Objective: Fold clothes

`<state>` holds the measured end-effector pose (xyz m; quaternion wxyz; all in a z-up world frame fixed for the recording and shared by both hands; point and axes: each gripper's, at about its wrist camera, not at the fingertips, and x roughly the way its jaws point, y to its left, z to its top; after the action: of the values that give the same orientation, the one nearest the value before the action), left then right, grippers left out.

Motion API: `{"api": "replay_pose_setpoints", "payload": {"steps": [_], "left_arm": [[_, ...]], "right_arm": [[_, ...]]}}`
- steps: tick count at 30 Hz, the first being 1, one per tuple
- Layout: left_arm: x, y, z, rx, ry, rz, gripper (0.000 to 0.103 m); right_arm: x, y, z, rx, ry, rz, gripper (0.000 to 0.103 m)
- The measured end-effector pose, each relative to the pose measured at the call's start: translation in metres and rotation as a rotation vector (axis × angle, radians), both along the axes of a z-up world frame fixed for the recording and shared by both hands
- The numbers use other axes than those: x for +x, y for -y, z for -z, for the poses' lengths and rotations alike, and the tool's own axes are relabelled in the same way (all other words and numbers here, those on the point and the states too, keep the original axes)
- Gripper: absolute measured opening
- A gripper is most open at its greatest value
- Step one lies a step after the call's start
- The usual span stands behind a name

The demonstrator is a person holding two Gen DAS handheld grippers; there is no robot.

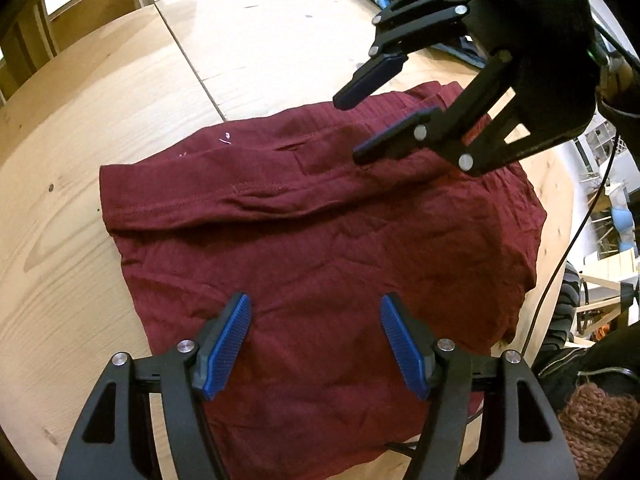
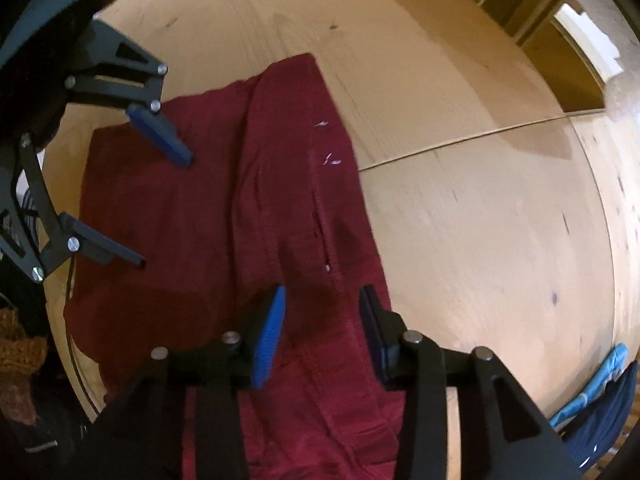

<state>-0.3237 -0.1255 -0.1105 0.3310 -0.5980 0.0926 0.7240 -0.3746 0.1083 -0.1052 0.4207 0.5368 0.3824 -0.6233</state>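
Both the left claw [image 1: 316, 344] and right claw [image 2: 322, 332] gape released above the maroon garment [image 1: 320, 240], its near edge hidden.

We look across a pale plywood tabletop [image 1: 248, 36] made of sheets butted together, a dark seam [image 1: 188, 64] running between them; the same joint shows as a thin curved line [image 2: 460, 142] in the right wrist view. Its grain is broad and wavy, with small dark specks and a few grey smudges. At the far corner we see an open wooden box frame [image 1: 96, 8], and the same structure [image 2: 560, 52] appears with bright white light behind it. Beyond the table's right edge we make out pale wooden furniture and clutter [image 1: 608, 248], too distorted to name, and a thin black cable [image 1: 560, 268] hanging there.
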Motion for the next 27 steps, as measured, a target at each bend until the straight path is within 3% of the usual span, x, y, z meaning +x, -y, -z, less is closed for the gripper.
{"api": "replay_pose_setpoints", "payload": {"steps": [9, 13, 17, 27], "left_arm": [[0.006, 0.022, -0.005, 0.008, -0.006, 0.011, 0.066], [0.01, 0.031, -0.007, 0.003, -0.012, 0.019, 0.067], [0.013, 0.041, -0.009, 0.004, -0.013, 0.024, 0.07], [0.017, 0.064, -0.016, -0.01, -0.006, 0.035, 0.074]], "right_arm": [[0.015, 0.007, 0.008, 0.033, 0.016, -0.023, 0.036], [0.029, 0.008, 0.004, 0.04, -0.007, -0.044, 0.016], [0.031, 0.007, 0.002, 0.04, -0.031, -0.011, 0.009], [0.03, 0.005, -0.002, 0.045, -0.08, 0.1, 0.01]]}}
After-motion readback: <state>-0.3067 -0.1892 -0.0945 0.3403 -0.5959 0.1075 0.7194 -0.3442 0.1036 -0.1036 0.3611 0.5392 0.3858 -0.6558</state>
